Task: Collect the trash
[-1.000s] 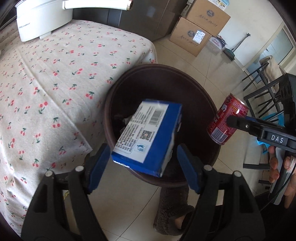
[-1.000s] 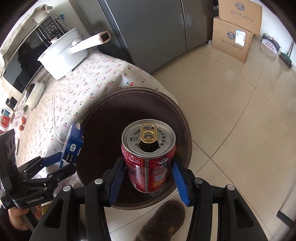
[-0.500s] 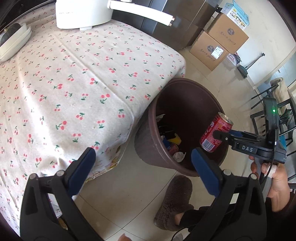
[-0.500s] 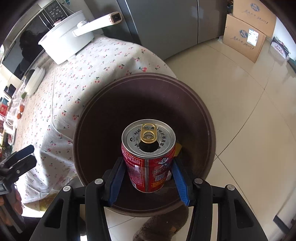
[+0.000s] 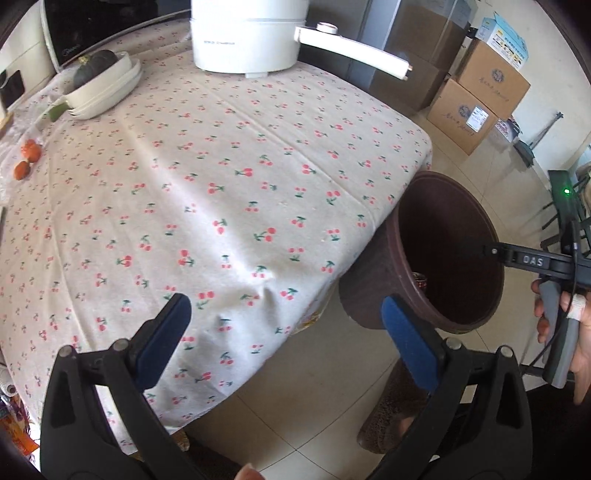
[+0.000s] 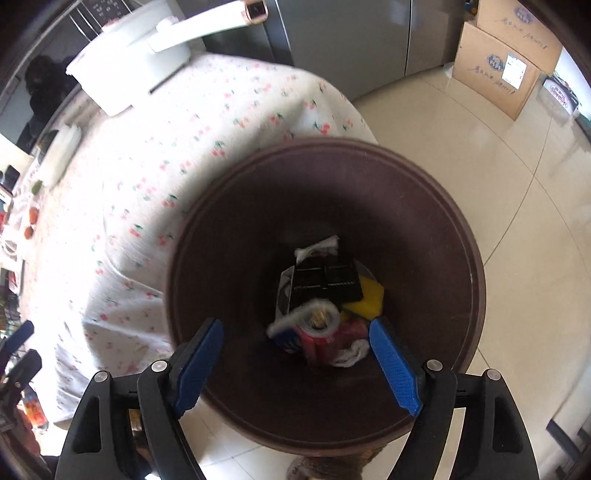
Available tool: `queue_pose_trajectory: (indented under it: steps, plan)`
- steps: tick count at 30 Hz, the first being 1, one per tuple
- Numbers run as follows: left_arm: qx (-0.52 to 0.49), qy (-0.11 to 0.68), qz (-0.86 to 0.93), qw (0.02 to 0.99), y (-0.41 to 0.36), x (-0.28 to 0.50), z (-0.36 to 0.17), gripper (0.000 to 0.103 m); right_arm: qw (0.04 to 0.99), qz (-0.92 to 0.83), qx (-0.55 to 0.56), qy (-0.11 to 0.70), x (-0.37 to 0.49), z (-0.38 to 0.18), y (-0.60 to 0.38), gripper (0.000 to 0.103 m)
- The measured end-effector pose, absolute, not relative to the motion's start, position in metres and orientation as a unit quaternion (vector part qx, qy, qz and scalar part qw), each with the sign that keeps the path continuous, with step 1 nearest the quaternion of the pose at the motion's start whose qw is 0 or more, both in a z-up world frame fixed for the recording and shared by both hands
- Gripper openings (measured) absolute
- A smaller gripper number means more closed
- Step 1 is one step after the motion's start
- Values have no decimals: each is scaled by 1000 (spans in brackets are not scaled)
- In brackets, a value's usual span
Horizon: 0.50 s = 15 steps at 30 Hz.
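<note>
1. The right gripper (image 6: 295, 363) hangs over the mouth of the brown bin (image 6: 476, 258), its blue pads spread wide apart and holding nothing; the rim shows between and below them.
2. The left gripper (image 5: 291, 332) is spread just as wide and also empty. It hovers above the near edge of the table (image 5: 221, 184), one pad over the cherry-print cloth, the other over the floor just beside the bin's outer wall.
3. A red can (image 6: 319, 332) lies in the bottom of the bin, blurred, so it may not have settled. Touching it are a blue-and-white carton (image 6: 286, 338), a white crumpled wad (image 6: 352, 354), something yellow (image 6: 367, 295) and a dark flat tray (image 6: 325, 280).
4. Judging by that pile, several pieces of trash are already collected, and neither tool carries anything more.
5. On the table I see no obvious litter: a white pot (image 5: 247, 33) with a long handle at the far edge, a dish (image 5: 103, 86) holding a dark squash towards the far left corner, and two small orange fruits (image 5: 26, 158) at the left edge. The near left corner is cut off, so I cannot tell whether anything waits there.
6. The task looks nearly done, or done, unless trash lies out of view.
</note>
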<state>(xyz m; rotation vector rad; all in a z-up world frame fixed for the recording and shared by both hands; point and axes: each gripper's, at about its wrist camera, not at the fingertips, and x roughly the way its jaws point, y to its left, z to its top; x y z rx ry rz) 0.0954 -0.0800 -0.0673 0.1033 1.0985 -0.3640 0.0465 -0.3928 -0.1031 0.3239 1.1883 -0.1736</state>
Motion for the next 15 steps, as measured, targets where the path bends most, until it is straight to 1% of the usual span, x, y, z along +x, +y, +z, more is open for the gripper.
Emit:
queue_pose_trajectory:
  steps: [3, 7, 11, 15]
  plan:
    - [57, 492, -134, 859, -69, 87, -51, 103, 837, -80, 129, 526, 35, -78, -378, 88]
    - [43, 445, -98, 889, -52, 66, -28, 103, 880, -85, 86, 459, 18, -38, -347, 103]
    - [25, 407, -55, 911, -33, 38, -14, 103, 918, -101, 51, 381, -14, -2, -315, 103]
    - [3, 387, -30, 922, -13, 13, -13, 103, 941, -101, 18, 322, -45, 13, -286, 103]
